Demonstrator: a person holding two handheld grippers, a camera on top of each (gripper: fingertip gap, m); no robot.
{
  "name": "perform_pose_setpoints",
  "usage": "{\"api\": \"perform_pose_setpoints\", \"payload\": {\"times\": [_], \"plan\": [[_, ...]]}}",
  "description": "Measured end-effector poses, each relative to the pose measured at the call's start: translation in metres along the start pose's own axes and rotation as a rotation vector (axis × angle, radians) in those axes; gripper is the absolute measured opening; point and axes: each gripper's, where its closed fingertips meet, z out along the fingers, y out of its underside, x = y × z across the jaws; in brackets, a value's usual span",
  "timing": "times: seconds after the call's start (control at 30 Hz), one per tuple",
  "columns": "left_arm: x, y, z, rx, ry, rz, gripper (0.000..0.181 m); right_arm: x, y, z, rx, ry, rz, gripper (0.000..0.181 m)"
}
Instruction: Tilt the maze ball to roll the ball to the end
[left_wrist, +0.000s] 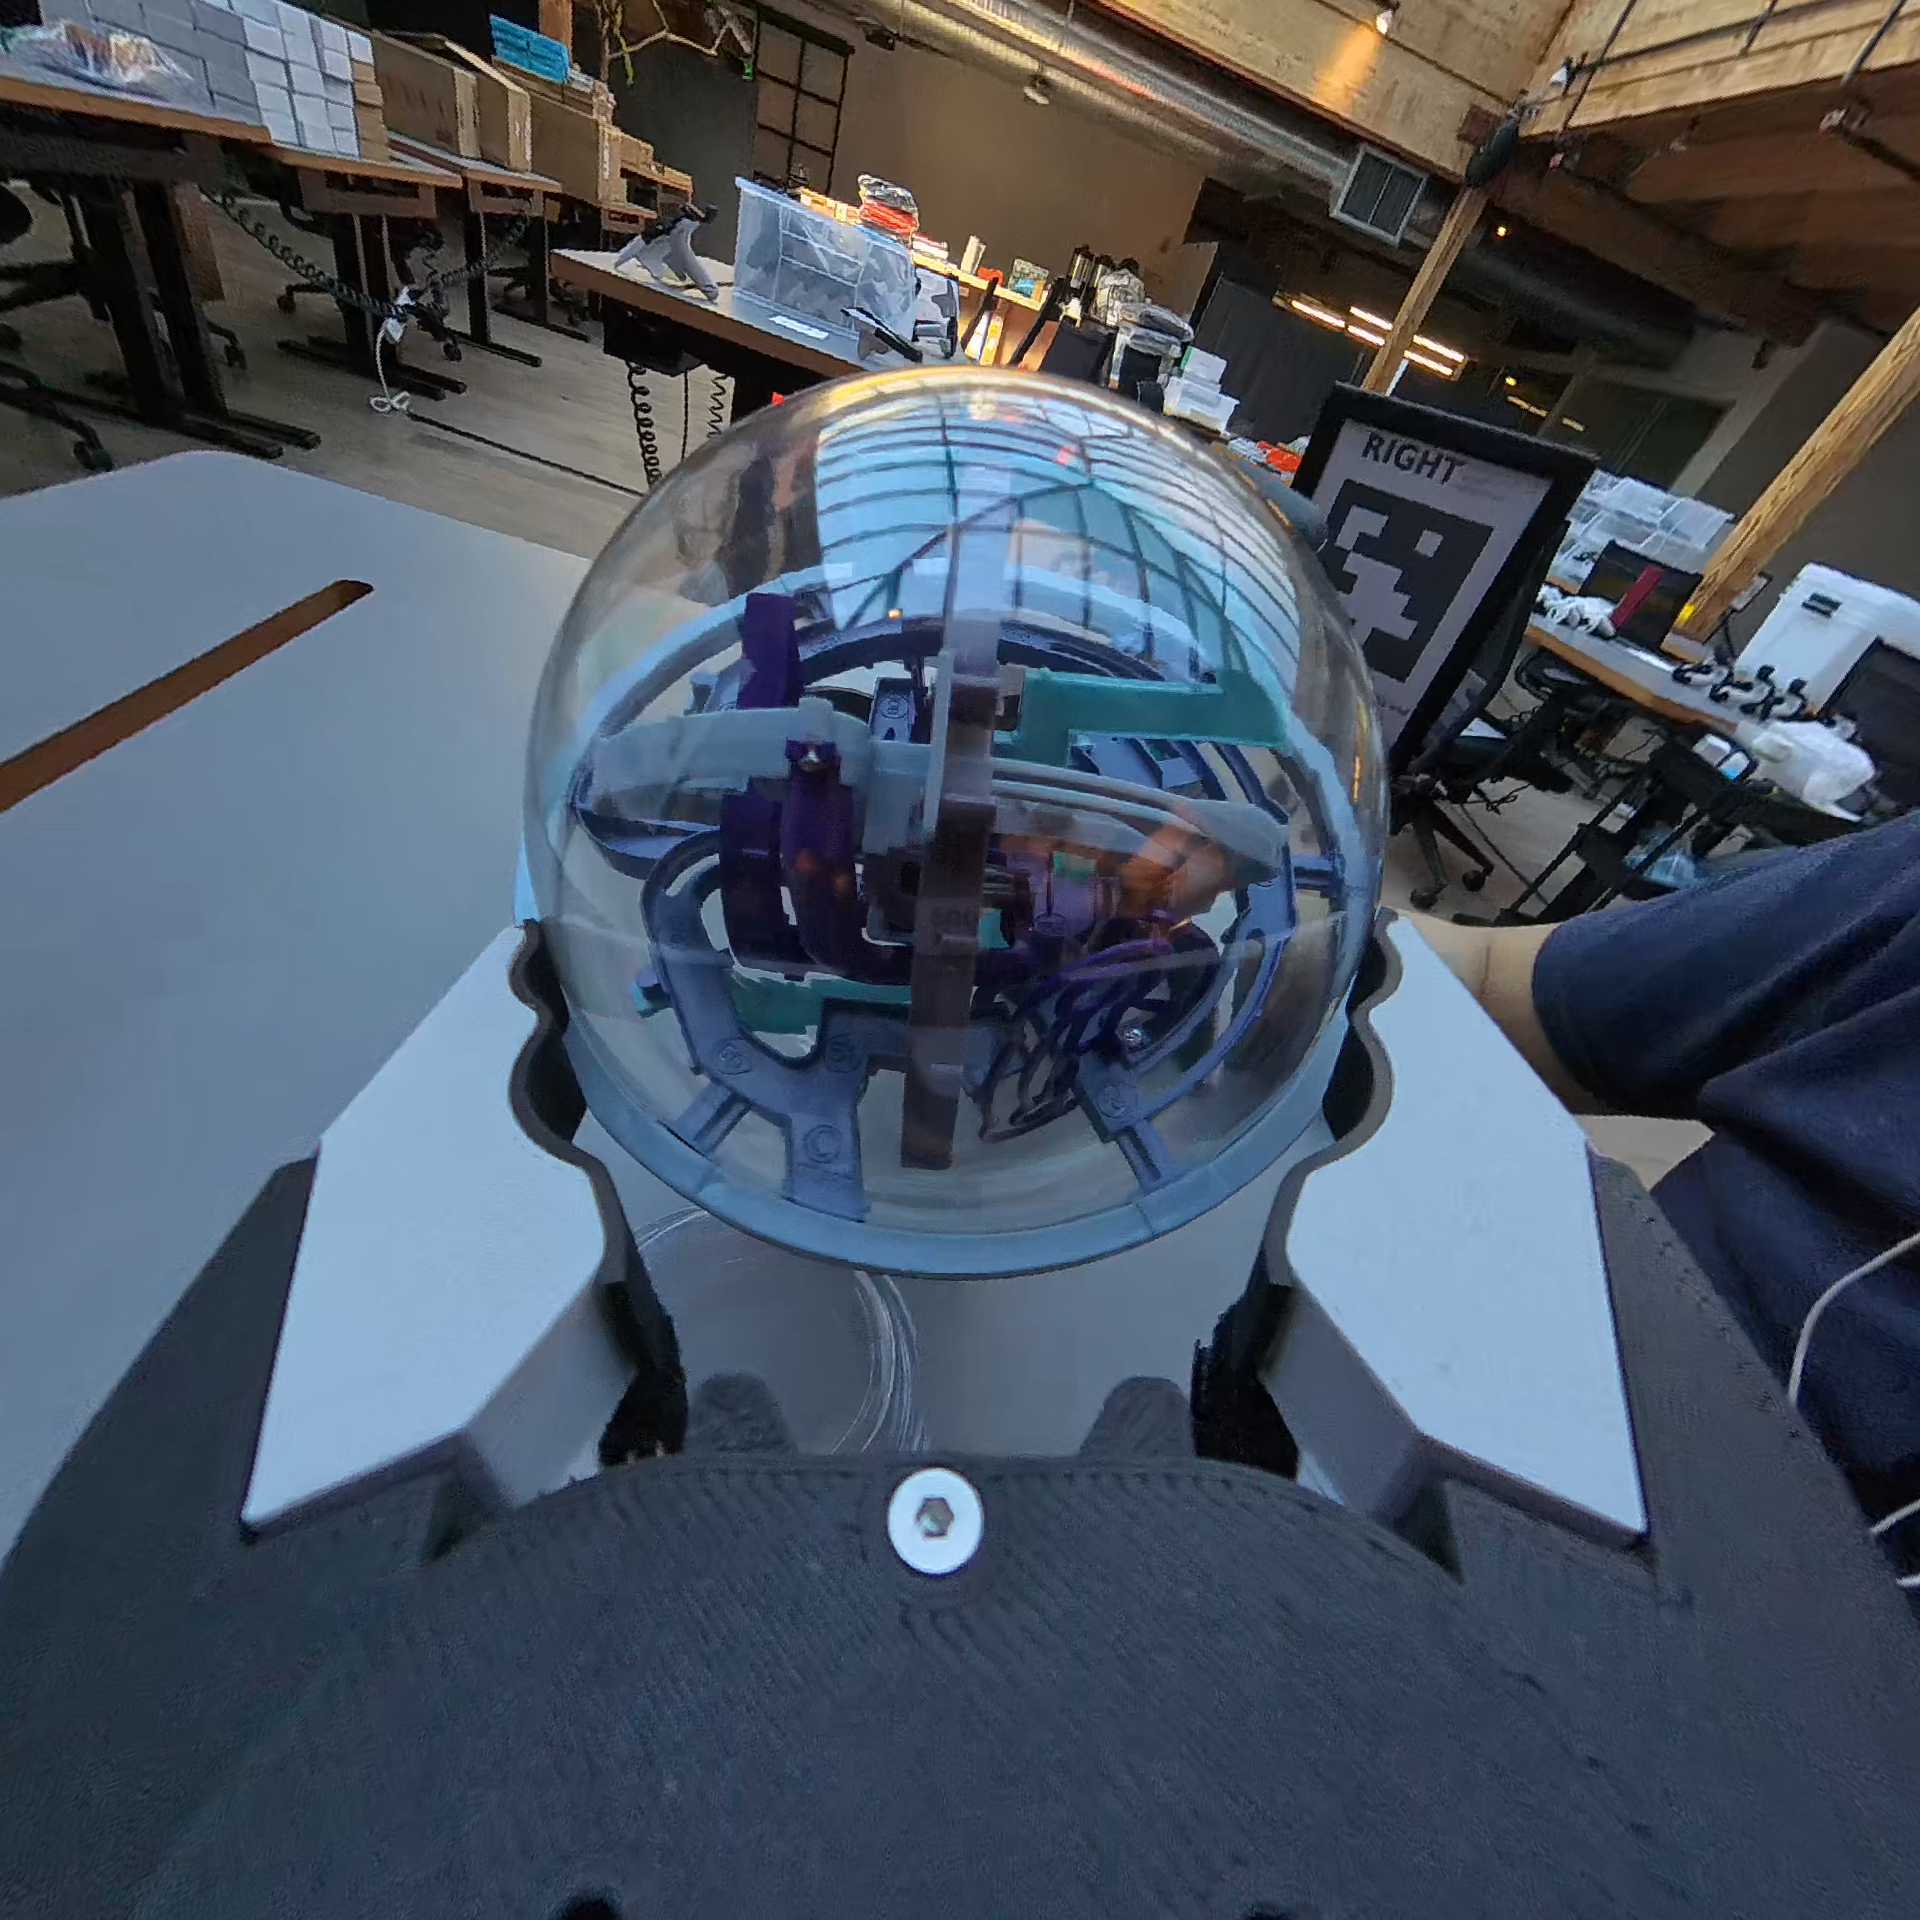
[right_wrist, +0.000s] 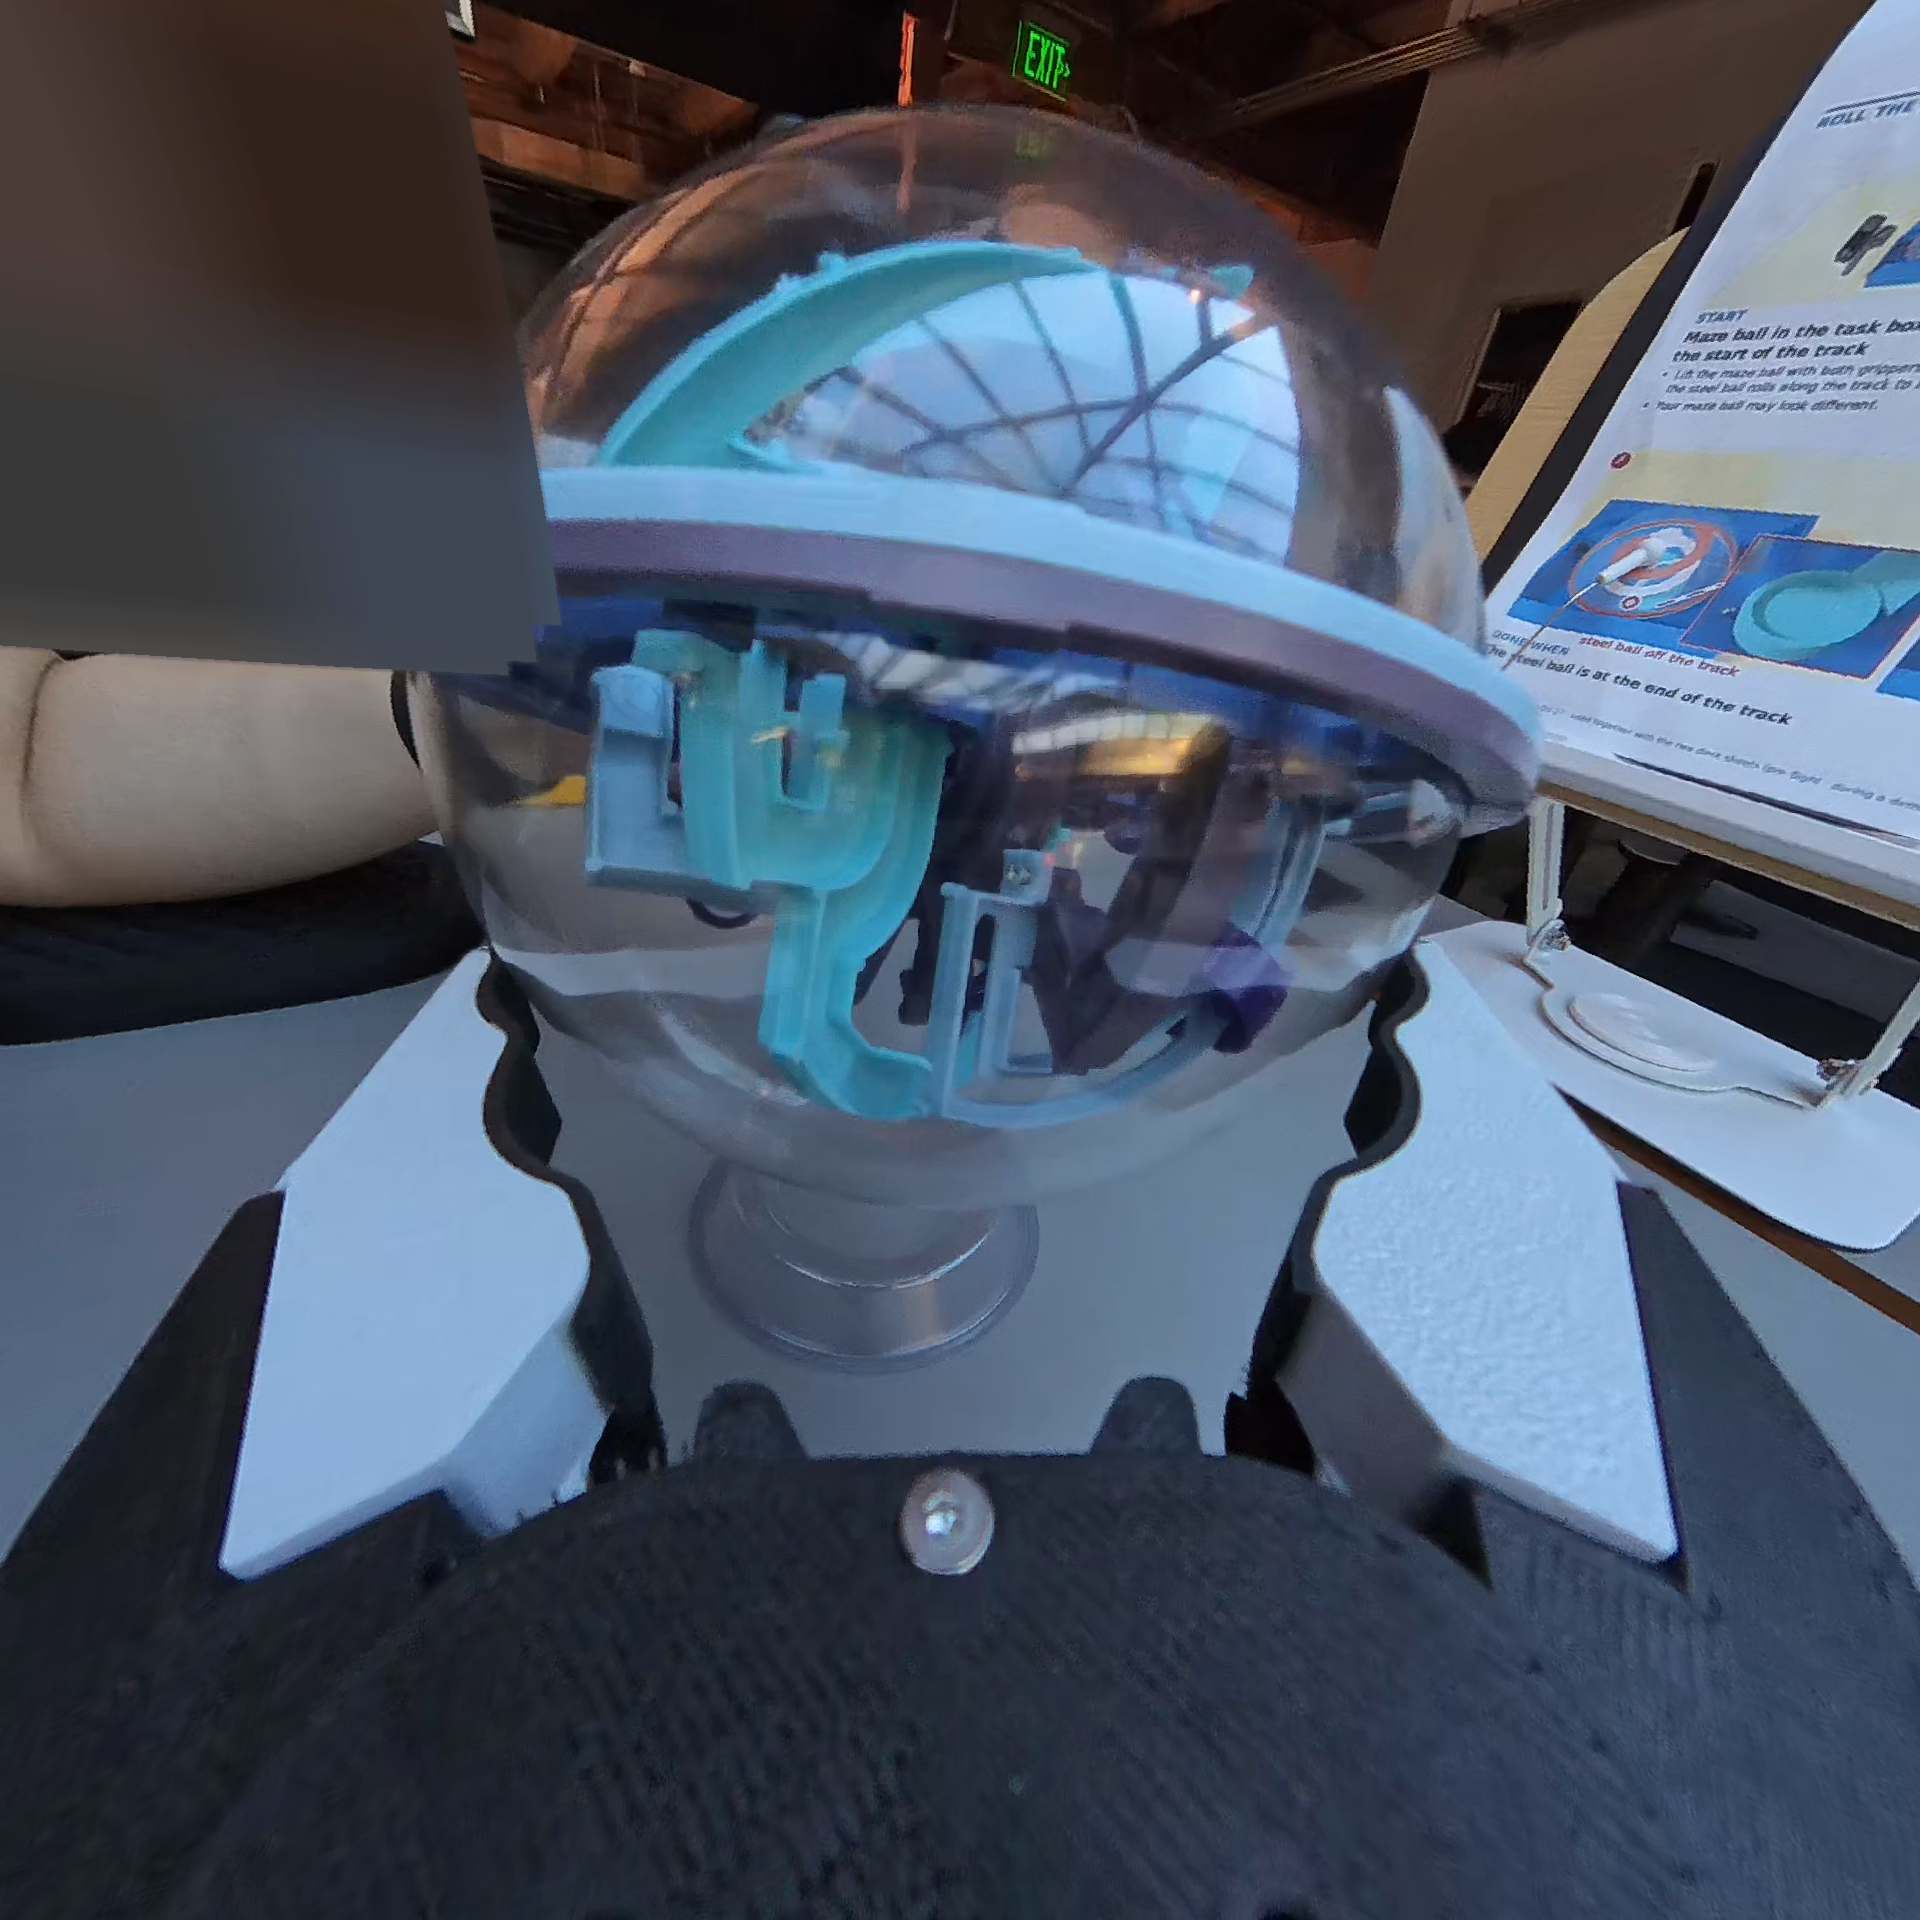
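Note:
The maze ball (left_wrist: 956, 810) is a clear sphere with teal, blue, purple and grey tracks inside and a pale blue ring around its middle. The ring is tilted. My left gripper (left_wrist: 951, 1039) is shut on the ball's lower sides. My right gripper (right_wrist: 951, 1070) is shut on the maze ball (right_wrist: 977, 644) from the opposite side. Its tagged panel (left_wrist: 1434, 561) shows behind the ball in the left wrist view. A clear round stand (right_wrist: 862, 1278) sits just under the ball, also in the left wrist view (left_wrist: 790, 1340). I cannot tell whether they touch. I cannot pick out the small steel ball.
The grey table (left_wrist: 208, 831) has a narrow slot (left_wrist: 177, 675) at the left. An instruction sheet on a white stand (right_wrist: 1714, 520) stands at the right. A person's arm (left_wrist: 1714, 1039) is close on the right, also seen at the left of the right wrist view (right_wrist: 208, 769).

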Motion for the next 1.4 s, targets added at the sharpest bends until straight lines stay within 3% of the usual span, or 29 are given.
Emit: {"api": "perform_pose_setpoints", "payload": {"times": [0.27, 0.43, 0.73, 1.1, 1.4], "plan": [[-0.003, 0.004, 0.005, 0.028, 0.054, -0.143, 0.146, 0.003, -0.008, -0.005, 0.049, -0.023, 0.08, 0.156], [-0.004, 0.005, 0.005, 0.024, 0.027, -0.054, 0.146, 0.003, 0.001, -0.004, -0.004, -0.015, 0.019, 0.156], [-0.021, 0.024, -0.006, -0.15, -0.146, 0.14, 0.145, 0.002, 0.058, 0.017, -0.25, -0.016, -0.011, 0.155], [-0.042, 0.053, -0.046, -0.151, -0.283, 0.107, 0.145, -0.012, 0.105, 0.057, -0.444, -0.143, 0.004, 0.154], [-0.042, 0.057, -0.047, -0.132, -0.317, 0.169, 0.143, -0.012, 0.131, 0.053, -0.637, -0.137, -0.04, 0.152]]}}
